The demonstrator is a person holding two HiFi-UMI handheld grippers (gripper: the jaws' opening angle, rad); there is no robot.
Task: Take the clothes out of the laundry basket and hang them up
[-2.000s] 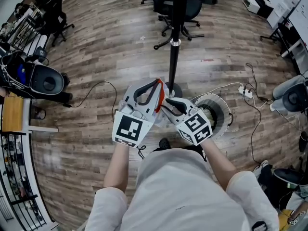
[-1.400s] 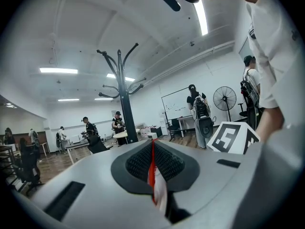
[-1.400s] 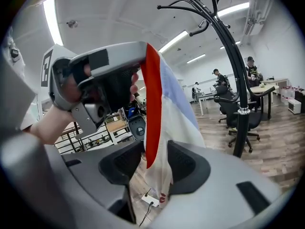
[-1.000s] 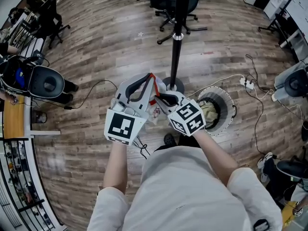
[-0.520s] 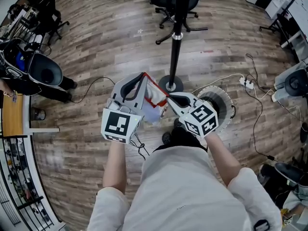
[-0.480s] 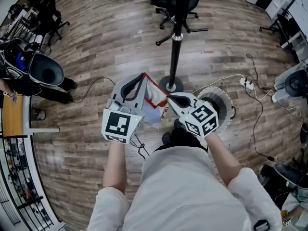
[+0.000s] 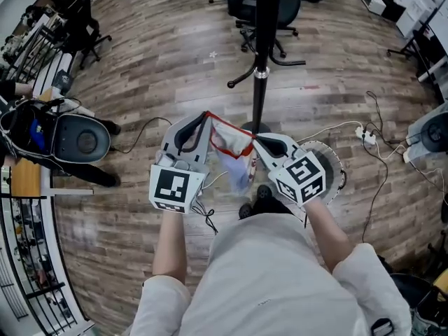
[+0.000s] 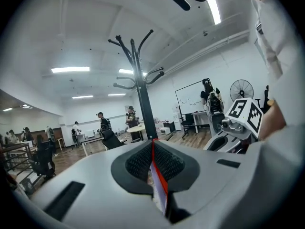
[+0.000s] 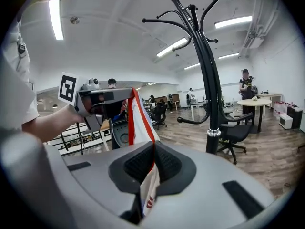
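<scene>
Garment point(image 7: 234, 152) stretched between left gripper point(image 7: 206, 116) and right gripper point(image 7: 256, 139), fingers clenched on it, near laundry basket point(image 7: 338, 170).

Black office chair point(image 7: 241, 9), power strip point(image 7: 362, 132), wooden plank floor point(image 7: 140, 68)

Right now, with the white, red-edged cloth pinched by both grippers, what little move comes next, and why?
Probably lift the white, red-edged cloth up toward a hook of the tall black metal coat stand. The left gripper and right gripper each have their fingers shut on its red edge, the cloth hangs stretched between them, and the stand's bare hooks are just ahead.
</scene>
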